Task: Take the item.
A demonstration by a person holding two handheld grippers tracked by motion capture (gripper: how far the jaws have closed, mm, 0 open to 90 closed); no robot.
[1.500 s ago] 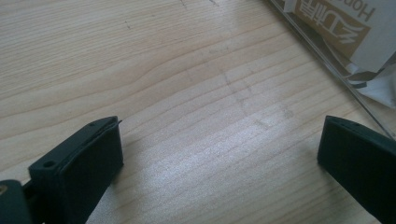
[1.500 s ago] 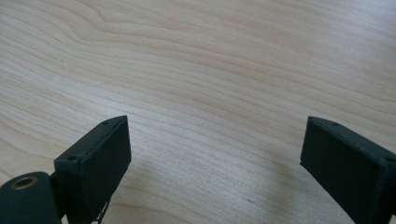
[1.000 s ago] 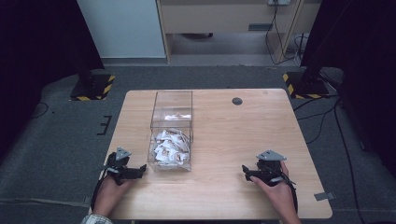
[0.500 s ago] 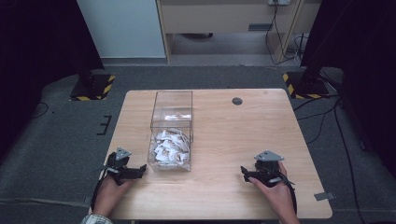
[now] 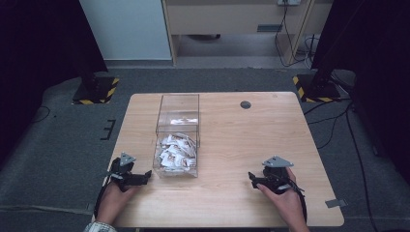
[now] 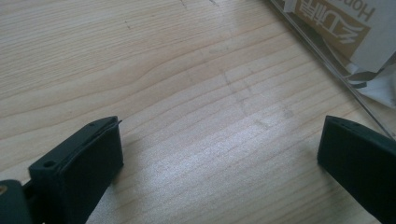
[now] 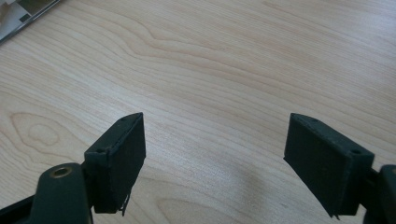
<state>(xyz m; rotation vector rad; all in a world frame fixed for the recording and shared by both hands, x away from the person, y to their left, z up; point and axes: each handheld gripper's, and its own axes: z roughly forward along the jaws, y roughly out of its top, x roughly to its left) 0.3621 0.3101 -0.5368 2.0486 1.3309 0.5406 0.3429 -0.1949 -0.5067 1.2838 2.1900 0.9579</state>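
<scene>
A clear plastic box (image 5: 177, 112) stands on the wooden table (image 5: 241, 145), left of centre, and white paper packets (image 5: 175, 152) fill its near half. My left gripper (image 5: 143, 177) rests low over the table just left of the box's near corner, held in a hand. In the left gripper view the left gripper (image 6: 219, 135) is open over bare wood, with printed packets (image 6: 345, 28) behind the box wall at the upper right. My right gripper (image 5: 251, 179) sits near the front right, pointing left. Its jaws (image 7: 215, 126) are open with nothing between them, and they have just been closing a little.
A small dark round hole (image 5: 245, 104) marks the table's far side. Yellow-and-black striped stand bases (image 5: 96, 90) sit on the grey floor beyond both far corners. A corner of the box (image 7: 18, 14) shows at the upper left of the right gripper view.
</scene>
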